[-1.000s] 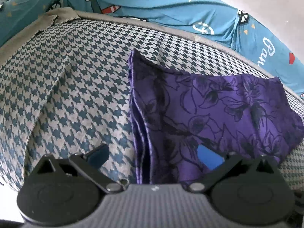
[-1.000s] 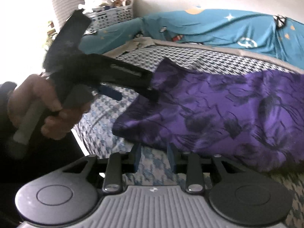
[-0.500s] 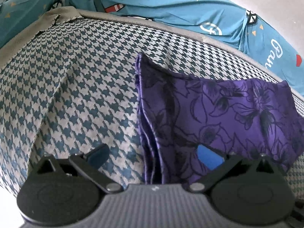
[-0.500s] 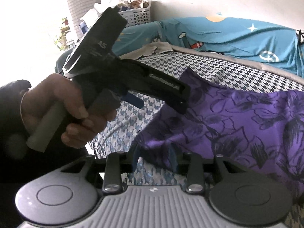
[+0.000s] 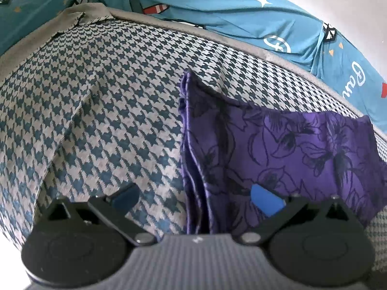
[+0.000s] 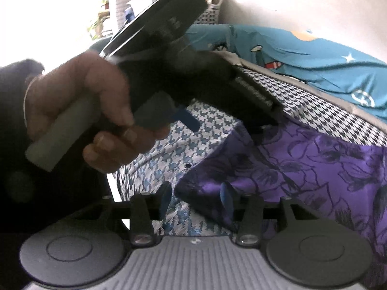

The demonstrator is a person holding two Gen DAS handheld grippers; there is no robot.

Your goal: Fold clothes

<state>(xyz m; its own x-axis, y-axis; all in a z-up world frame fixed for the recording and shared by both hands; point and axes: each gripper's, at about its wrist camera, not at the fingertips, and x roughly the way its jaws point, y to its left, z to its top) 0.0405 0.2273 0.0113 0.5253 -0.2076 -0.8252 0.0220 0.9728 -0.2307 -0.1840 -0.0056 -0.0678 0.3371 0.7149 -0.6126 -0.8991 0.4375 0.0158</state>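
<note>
My folded purple floral-print cloth (image 5: pixel 278 149) lies on the houndstooth-patterned bed cover (image 5: pixel 108 111). My left gripper (image 5: pixel 196 199) stands wide apart over its edge; my right gripper (image 6: pixel 196 199) is opening around its corner. Teal sheet (image 5: pixel 241 17) lettering unreadable.

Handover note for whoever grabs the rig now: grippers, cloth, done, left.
Left hand-held gripper: jaws wide open over the left edge of the purple floral cloth, gripping nothing.
Right hand-held gripper: jaws opening, the cloth's near corner between the pads, not pinched.
Cloth lies folded in layers on the houndstooth cover; the stacked edges show at its left side.
Left: whether another fold is needed can't be told; otherwise square the edges.
</note>
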